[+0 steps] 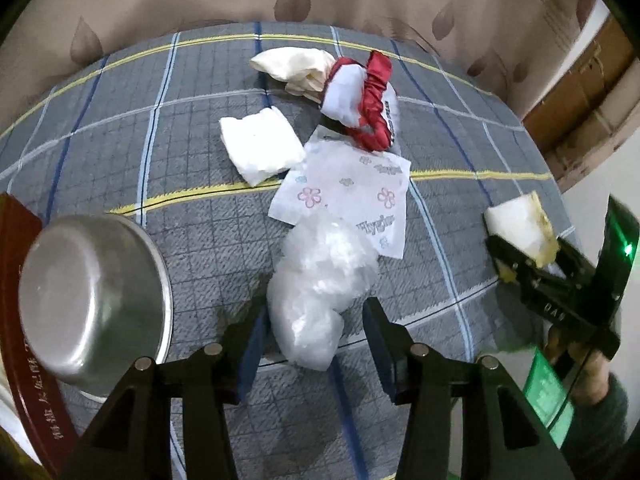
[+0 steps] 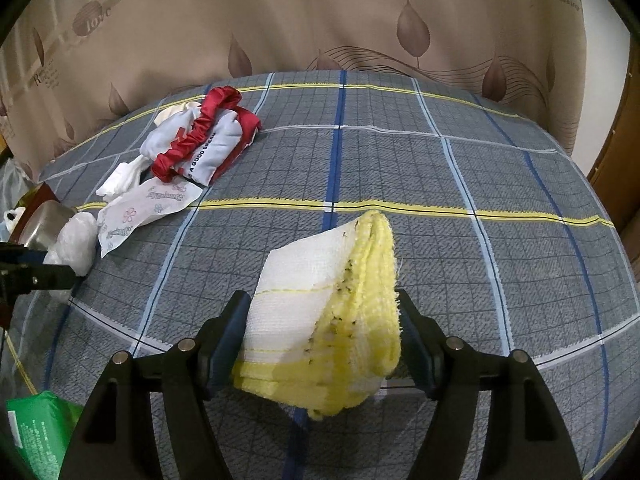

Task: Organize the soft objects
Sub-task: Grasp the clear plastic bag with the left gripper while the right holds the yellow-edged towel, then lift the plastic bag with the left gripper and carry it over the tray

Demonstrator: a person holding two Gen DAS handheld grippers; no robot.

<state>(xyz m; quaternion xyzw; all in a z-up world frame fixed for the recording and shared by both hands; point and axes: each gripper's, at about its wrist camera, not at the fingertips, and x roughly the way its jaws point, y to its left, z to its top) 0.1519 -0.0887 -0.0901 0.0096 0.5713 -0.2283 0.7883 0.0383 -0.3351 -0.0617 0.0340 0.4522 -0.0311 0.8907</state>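
A crumpled clear plastic bag lies on the grey plaid cover. My left gripper stands open around its near end, with a gap at the right pad. My right gripper is shut on a folded yellow-and-white cloth, which fills the space between both pads. In the left wrist view the right gripper shows at the right edge with that cloth. Beyond the bag lie a flowered tissue packet, a white folded cloth, a red-and-white pouch and a cream cloth.
A steel bowl sits on a dark red tray at the left. A green packet lies at the near edge. A leaf-print curtain hangs behind. The cover's right half holds nothing.
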